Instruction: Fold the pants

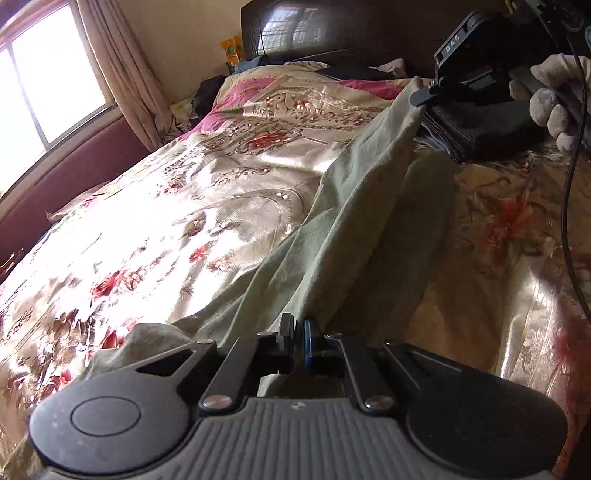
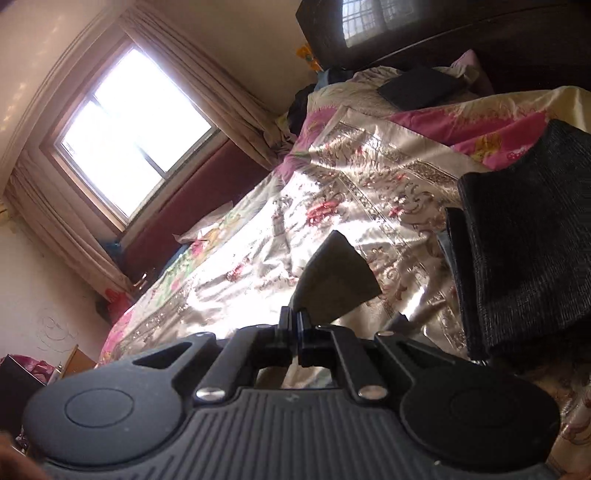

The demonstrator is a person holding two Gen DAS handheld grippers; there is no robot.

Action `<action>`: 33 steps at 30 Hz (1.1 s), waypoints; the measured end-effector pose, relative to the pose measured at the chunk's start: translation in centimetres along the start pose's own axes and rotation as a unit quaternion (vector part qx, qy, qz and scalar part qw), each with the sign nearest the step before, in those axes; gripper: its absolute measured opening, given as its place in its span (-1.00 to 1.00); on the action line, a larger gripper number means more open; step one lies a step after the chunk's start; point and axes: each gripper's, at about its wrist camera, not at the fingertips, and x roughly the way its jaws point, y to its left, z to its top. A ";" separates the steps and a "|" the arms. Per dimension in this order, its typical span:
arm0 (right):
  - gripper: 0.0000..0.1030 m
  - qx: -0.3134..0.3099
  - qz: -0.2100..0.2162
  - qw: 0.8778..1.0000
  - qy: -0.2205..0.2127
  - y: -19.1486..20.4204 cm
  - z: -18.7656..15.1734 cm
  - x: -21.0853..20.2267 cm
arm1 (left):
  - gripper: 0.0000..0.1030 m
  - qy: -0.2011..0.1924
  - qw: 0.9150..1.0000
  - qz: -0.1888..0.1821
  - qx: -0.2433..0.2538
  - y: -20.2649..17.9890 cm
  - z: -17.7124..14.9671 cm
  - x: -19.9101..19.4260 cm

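Observation:
Pale green pants (image 1: 343, 206) hang stretched above a floral satin bedspread (image 1: 177, 206). My left gripper (image 1: 300, 325) is shut on their near edge. My right gripper (image 1: 421, 96) shows at the far upper right of the left wrist view, held by a white-gloved hand (image 1: 550, 99), shut on the far corner of the pants. In the right wrist view my right gripper (image 2: 294, 318) is shut on a corner of the pants (image 2: 332, 280) that sticks up beyond the fingers. The cloth is lifted and taut between the two grippers.
A stack of dark folded clothes (image 2: 524, 243) lies on the bed at the right, also in the left wrist view (image 1: 480, 125). A dark headboard (image 1: 332, 29) stands behind. A window (image 2: 133, 129) with curtains is at the left. A black cable (image 1: 572, 184) hangs at the right.

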 end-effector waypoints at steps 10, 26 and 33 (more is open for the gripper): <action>-0.65 0.086 -0.050 0.993 0.062 -4.5 -3.8 0.9 | -0.57 0.027 0.999 -0.022 0.027 -1.8 -1.2 1.0; -0.91 0.132 0.040 0.987 -0.081 -2.6 -3.9 -2.5 | -0.57 0.006 0.999 -0.027 0.021 -1.4 -0.2 0.2; -0.36 0.178 -0.010 0.984 0.004 -5.4 -5.8 0.7 | -0.56 0.014 0.999 -0.036 0.026 -2.0 -1.0 0.1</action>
